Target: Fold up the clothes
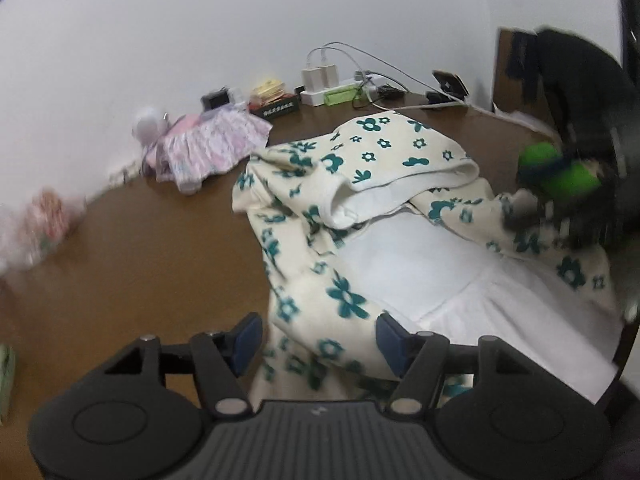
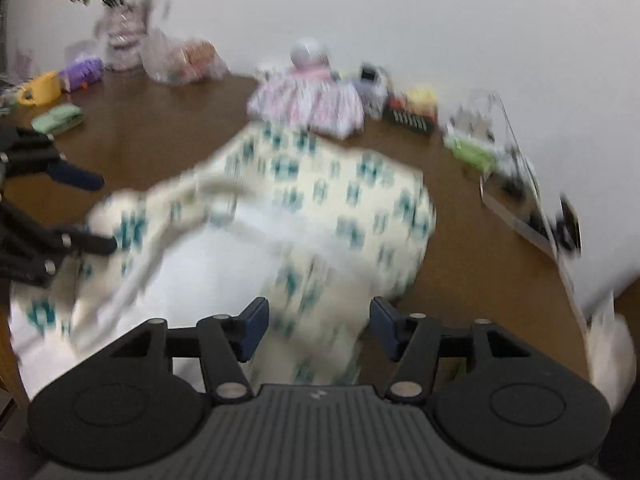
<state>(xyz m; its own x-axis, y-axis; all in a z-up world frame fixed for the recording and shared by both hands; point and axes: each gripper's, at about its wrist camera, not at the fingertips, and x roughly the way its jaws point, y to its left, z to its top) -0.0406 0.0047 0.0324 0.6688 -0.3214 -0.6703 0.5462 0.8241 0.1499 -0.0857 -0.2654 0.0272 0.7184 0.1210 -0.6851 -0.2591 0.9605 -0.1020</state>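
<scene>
Flowered garment (image 1: 360,208) on brown table (image 1: 152,248), left tongs (image 1: 318,338) straddling it

- I see a cream garment (image 1: 360,168) printed with teal flowers, its lining white;
- the table (image 1: 140,248) is brown;
- a pink-and-lilac patterned cloth (image 1: 208,148) by the white wall (image 1: 200,20);
- blue pads (image 1: 246,340) on black grippers;
- a yellow cup (image 2: 42,88).

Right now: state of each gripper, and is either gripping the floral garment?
Left gripper: jaws apart, floral garment between the fingers, no pinch visible.
Right gripper: jaws apart over the same garment, no grip visible; view blurred.
</scene>
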